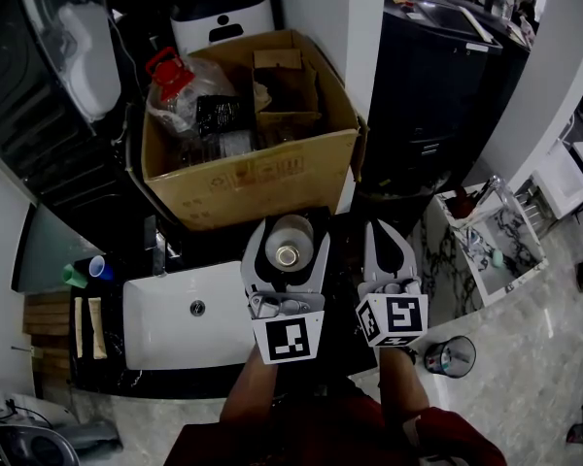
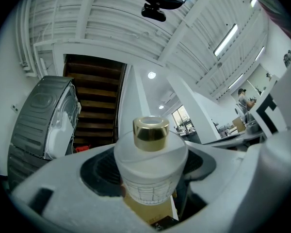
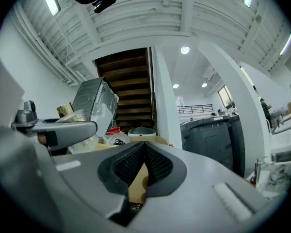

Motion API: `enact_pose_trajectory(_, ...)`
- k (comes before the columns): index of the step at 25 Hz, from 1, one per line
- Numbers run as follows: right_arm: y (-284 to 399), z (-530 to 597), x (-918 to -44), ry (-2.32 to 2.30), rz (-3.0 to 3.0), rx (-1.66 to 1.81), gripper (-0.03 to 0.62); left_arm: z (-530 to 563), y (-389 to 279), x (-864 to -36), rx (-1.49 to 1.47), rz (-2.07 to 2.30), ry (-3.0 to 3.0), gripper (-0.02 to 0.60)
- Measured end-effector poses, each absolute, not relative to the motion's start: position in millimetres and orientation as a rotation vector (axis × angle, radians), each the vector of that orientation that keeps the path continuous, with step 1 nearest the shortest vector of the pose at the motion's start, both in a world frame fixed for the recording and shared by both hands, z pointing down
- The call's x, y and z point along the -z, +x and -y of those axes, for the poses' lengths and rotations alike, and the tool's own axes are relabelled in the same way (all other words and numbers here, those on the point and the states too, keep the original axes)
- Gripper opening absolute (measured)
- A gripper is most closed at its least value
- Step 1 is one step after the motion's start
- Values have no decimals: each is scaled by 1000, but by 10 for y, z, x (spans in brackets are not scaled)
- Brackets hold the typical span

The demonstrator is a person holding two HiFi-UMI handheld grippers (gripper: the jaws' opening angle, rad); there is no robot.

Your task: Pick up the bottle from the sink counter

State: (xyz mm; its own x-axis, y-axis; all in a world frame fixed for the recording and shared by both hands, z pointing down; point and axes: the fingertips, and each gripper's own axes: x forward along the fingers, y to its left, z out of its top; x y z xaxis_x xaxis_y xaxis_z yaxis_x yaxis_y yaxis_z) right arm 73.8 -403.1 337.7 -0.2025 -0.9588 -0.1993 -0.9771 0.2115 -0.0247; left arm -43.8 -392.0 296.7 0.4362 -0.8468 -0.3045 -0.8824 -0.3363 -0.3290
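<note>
Two small plastic cups, one blue (image 1: 97,267) and one green (image 1: 74,277), stand at the left end of the dark counter (image 1: 102,369), beside a white rectangular sink basin (image 1: 160,333) set into it. Right of the basin, the left gripper (image 1: 288,229) has its jaws spread wide and pressed on either side of a frosted white bottle with a gold cap (image 1: 290,250), which it holds upright and raised over the counter. Behind it sits an open brown cardboard box (image 1: 257,178) full of clutter. The right gripper (image 1: 387,233) hangs just beside the left, jaws closed together with nothing between them. Farther right, a small round bin (image 1: 450,355) stands on the marbled floor.
</note>
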Motion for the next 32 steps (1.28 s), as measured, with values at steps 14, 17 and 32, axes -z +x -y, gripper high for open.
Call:
enact_pose_trajectory(14, 700, 3998, -3344, -1839, -2336, -218, 2, 3924, -387, -2990, -121, -1454, -2263, 336)
enact_pose_trajectory(17, 693, 3998, -3355, -1842, -2340, -223, 2, 3926, -383, -2990, -122, -1450, -2261, 336)
enact_pose_trajectory(32, 707, 4039, -3369, -1844, -2349, -225, 2, 4023, -386, -3047, -320, -1546, -2365, 336)
